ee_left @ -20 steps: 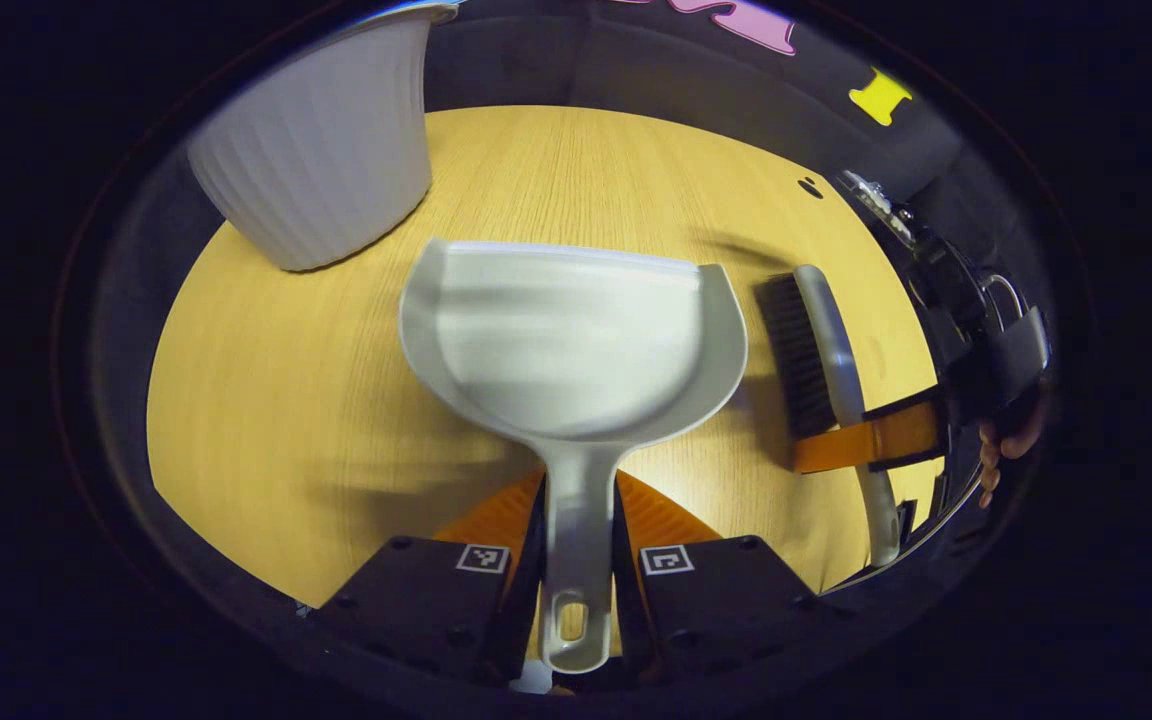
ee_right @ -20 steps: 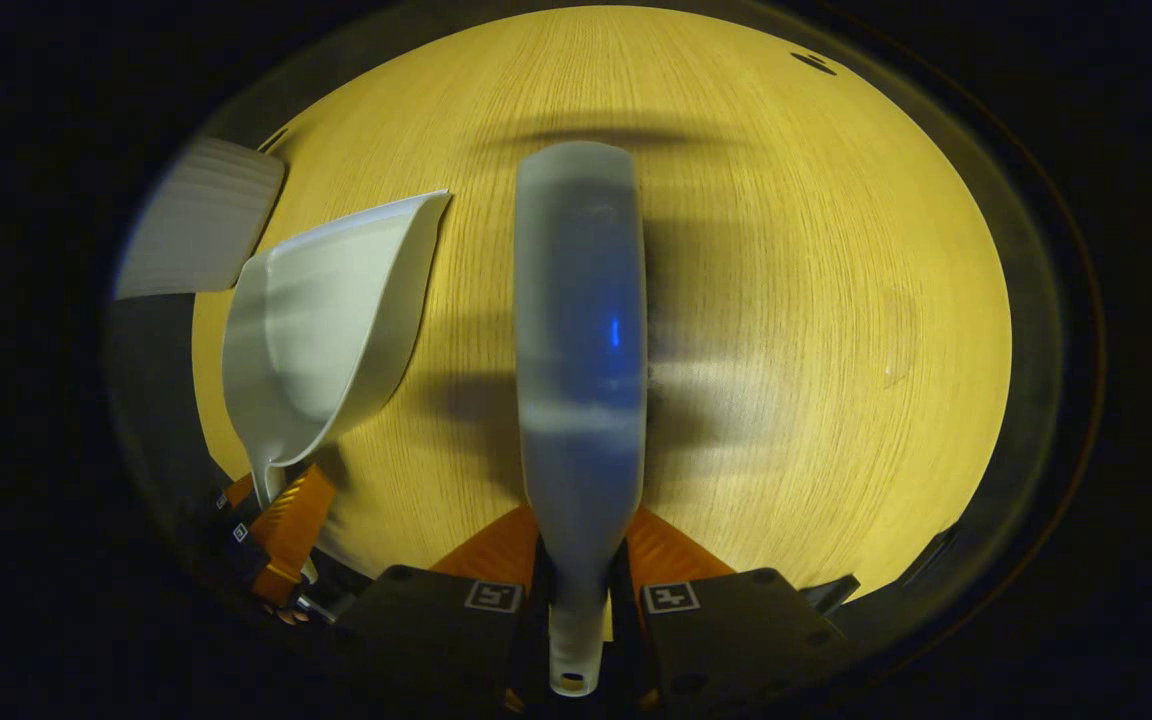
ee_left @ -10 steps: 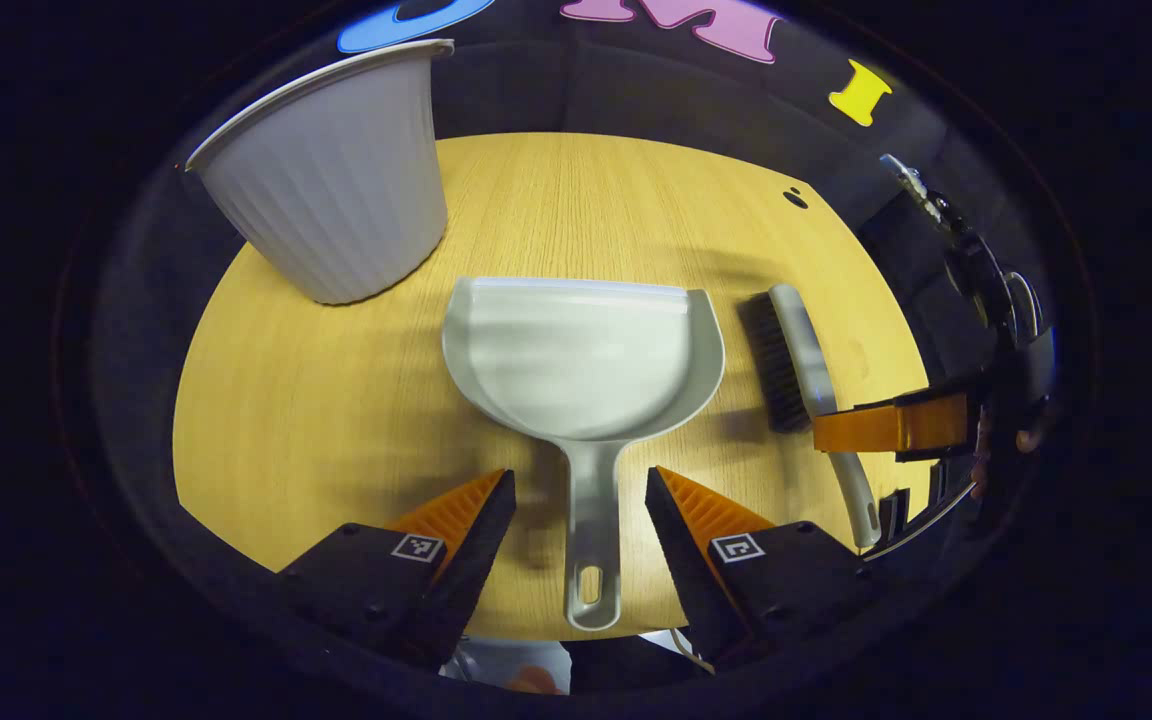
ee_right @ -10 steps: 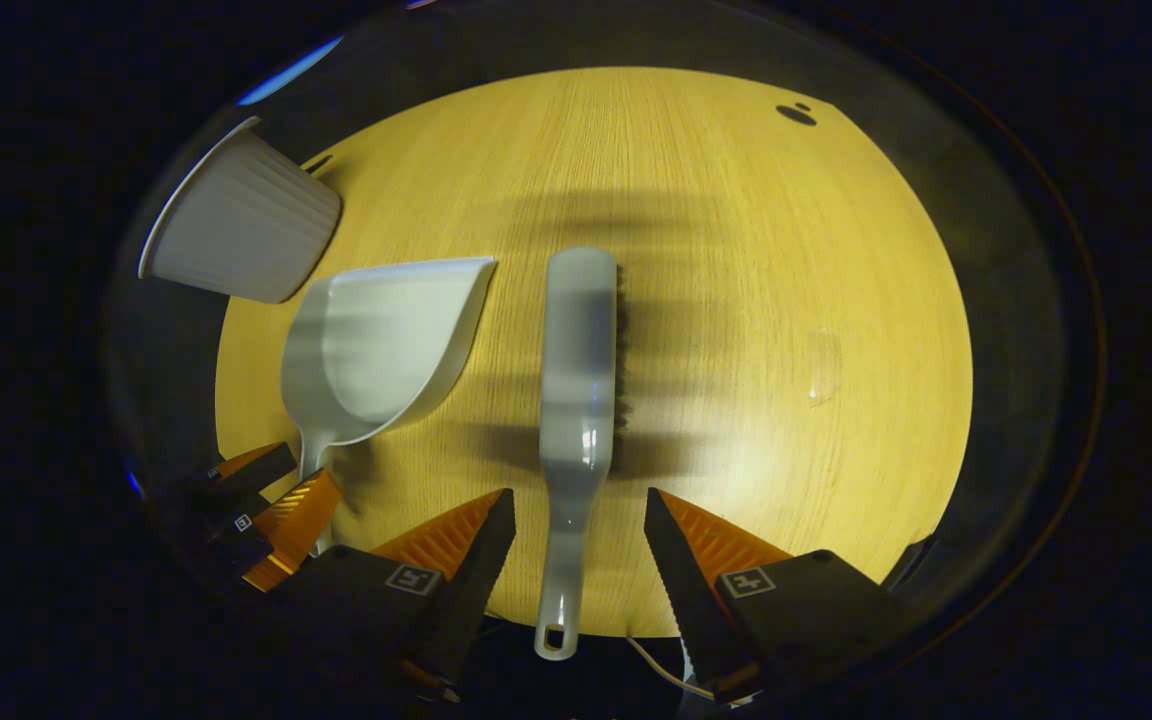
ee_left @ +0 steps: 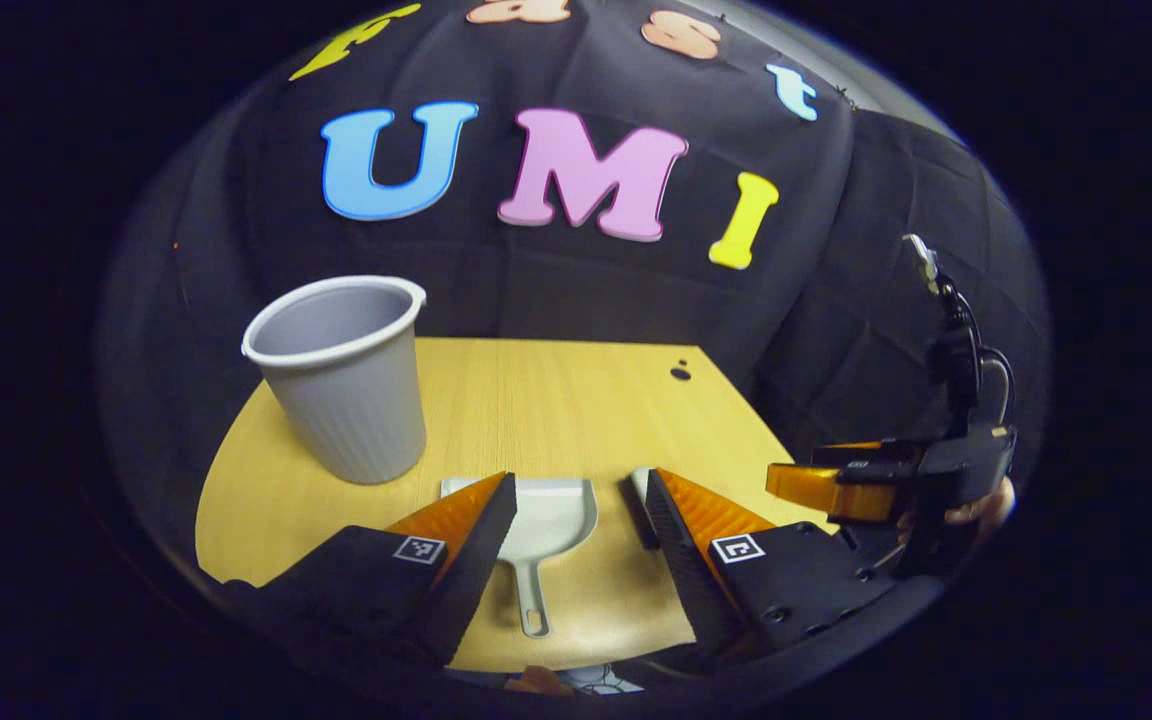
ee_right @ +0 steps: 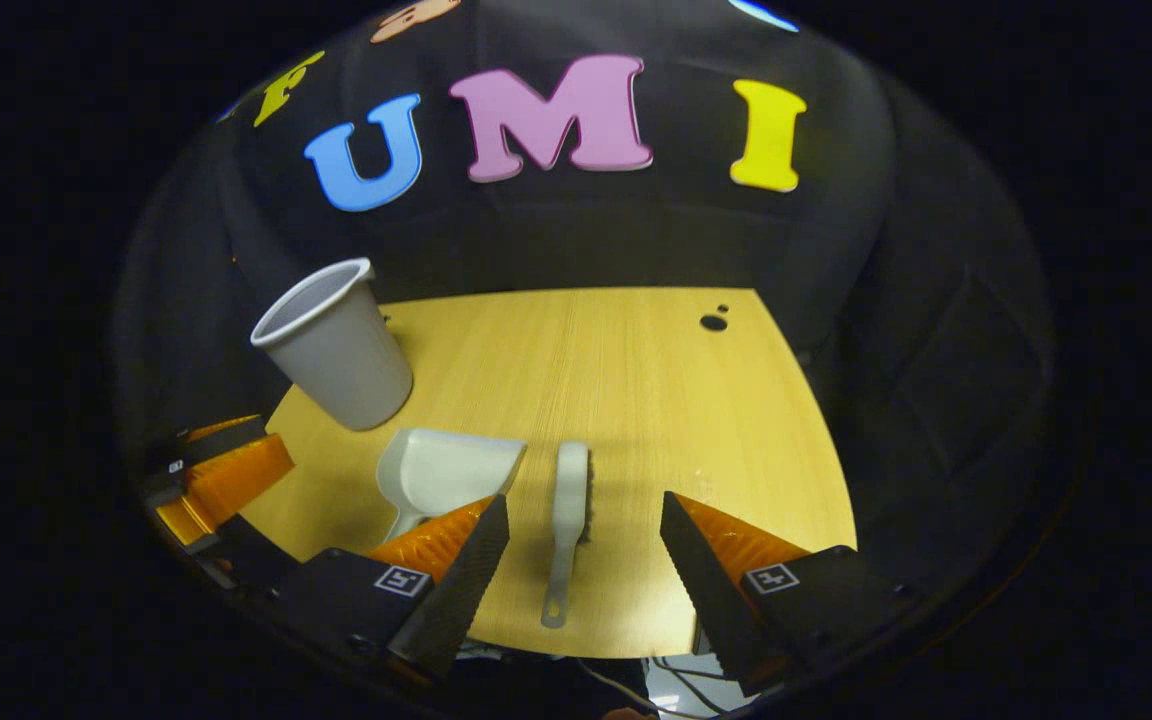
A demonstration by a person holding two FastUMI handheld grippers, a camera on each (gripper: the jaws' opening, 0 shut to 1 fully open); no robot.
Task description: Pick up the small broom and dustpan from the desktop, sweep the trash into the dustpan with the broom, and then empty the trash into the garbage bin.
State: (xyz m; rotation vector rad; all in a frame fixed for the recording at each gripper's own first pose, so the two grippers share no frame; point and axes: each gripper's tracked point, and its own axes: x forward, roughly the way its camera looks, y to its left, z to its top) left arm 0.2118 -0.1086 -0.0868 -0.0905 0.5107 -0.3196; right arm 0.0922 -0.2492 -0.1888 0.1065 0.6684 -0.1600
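left tool [ee_left: 576, 520]: fingers spread wide, holding nothing, raised above the near edge of the bench; dustpan handle shows in the gap between them, no contact.
right tool [ee_right: 584, 540]: fingers spread wide, holding nothing, raised above the near edge; broom handle shows in the gap, no contact. in the left gripper view it sits at far right [ee_left: 816, 480], held by a hand [ee_left: 976, 510].
dustpan [ee_right: 446, 470]: pale plastic, lying flat on the bench, mouth facing the booth wall, handle toward the near edge. also in the left gripper view [ee_left: 541, 525], partly hidden by the left finger.
broom [ee_right: 568, 520]: small hand broom, pale back, dark bristles, lying just beside the dustpan on its right, handle toward the near edge, apart from the pan.
garbage bin [ee_left: 344, 375]: grey ribbed bin, upright, open top, back left of the bench, near the dustpan but not touching. inside cannot tell.
bench [ee_right: 636, 380]: light wood top, small dark holes near the far right corner.
trash: cannot tell, none made out on the bench.
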